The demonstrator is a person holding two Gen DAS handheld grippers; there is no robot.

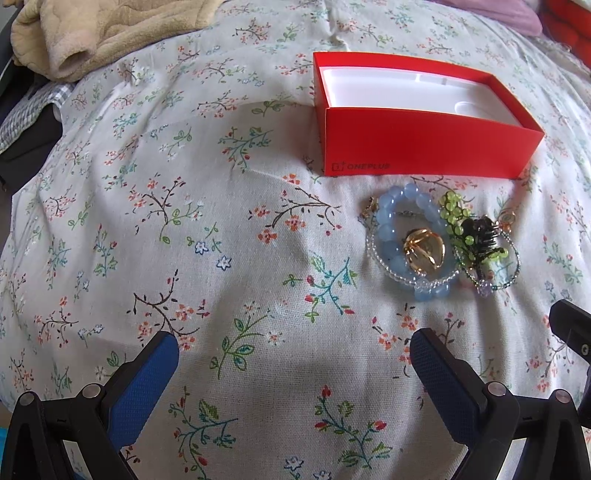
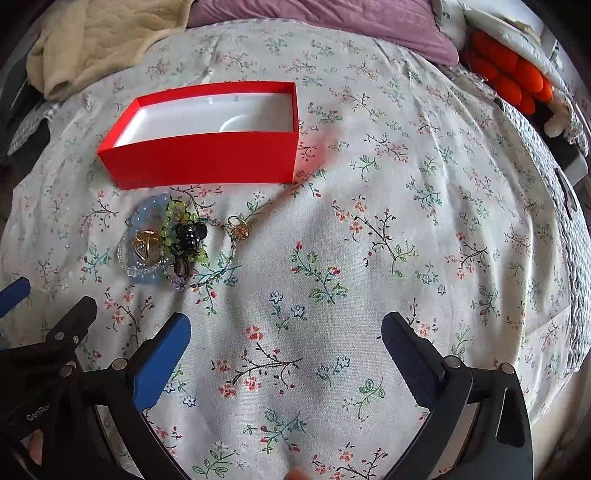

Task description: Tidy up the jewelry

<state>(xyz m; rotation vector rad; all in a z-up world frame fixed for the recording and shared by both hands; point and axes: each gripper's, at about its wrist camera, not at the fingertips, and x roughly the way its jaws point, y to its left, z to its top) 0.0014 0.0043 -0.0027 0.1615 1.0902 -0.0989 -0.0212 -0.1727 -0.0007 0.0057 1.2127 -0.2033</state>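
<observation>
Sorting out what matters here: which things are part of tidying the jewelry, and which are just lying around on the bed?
For the job:
red box, open
blue bead bracelet
gold ring
green bead piece
black bead piece

Just lying about:
beige blanket
purple pillow
orange plush

Bare floral sheet right of jewelry pile, red box close behind it

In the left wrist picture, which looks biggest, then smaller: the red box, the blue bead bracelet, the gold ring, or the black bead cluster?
1. Red OnePlus box, by far.
2. Blue bead bracelet.
3 and 4. Gold ring and black bead cluster: they look about the same, and the cluster is tangled in green beads, so I won't rank them.
</observation>
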